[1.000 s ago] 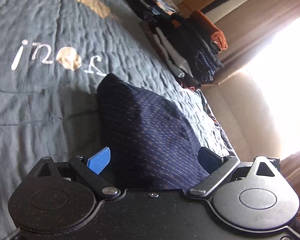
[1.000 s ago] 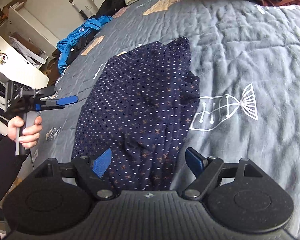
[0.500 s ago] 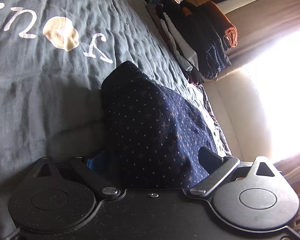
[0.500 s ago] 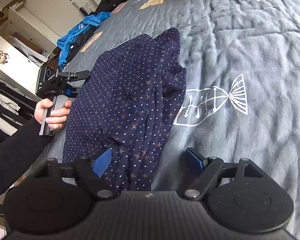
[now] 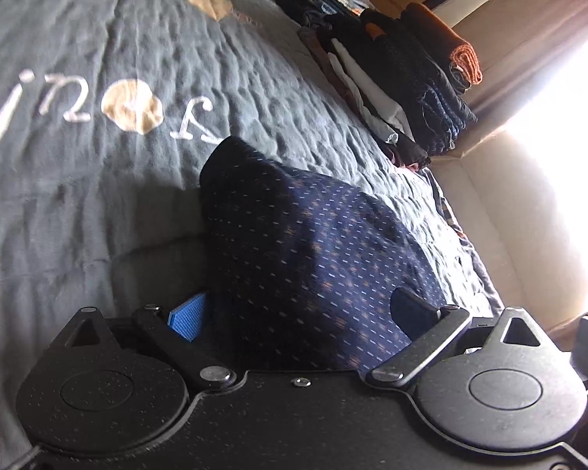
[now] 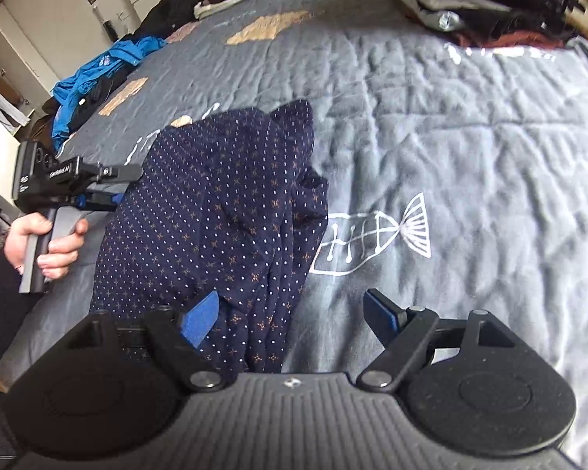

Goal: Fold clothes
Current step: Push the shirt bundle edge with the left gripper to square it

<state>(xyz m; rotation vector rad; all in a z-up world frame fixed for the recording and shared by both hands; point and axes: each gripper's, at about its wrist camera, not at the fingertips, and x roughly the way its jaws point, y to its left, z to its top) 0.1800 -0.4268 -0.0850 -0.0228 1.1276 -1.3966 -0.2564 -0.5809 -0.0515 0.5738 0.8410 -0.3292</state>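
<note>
Landmark: navy dotted garment (image 6: 215,211), lying crumpled on the grey quilted bed (image 6: 470,156). Far left of it in the right wrist view, a hand (image 6: 45,241) grips the handle of the left gripper (image 6: 106,186), whose tip touches the garment's left edge. Behind and left of the garment, a blue cloth heap (image 6: 98,78) at the bed edge. Just right of the garment, a white fish print (image 6: 372,235) on the bed cover. Behind and right, a stack of folded clothes (image 6: 490,0). Right gripper (image 6: 290,313) spread wide, near end of garment lying between its fingers, left pad (image 6: 200,319) against the cloth, right pad off it over bare quilt.

Left wrist view: white lettering (image 5: 98,105) on the bed left of the garment (image 5: 313,258); left gripper (image 5: 298,313) wide apart with cloth bunched between the blue pad (image 5: 188,317) and the dark pad, not clamped. Folded pile (image 5: 403,90) beyond the garment on the right, bright window further right.
</note>
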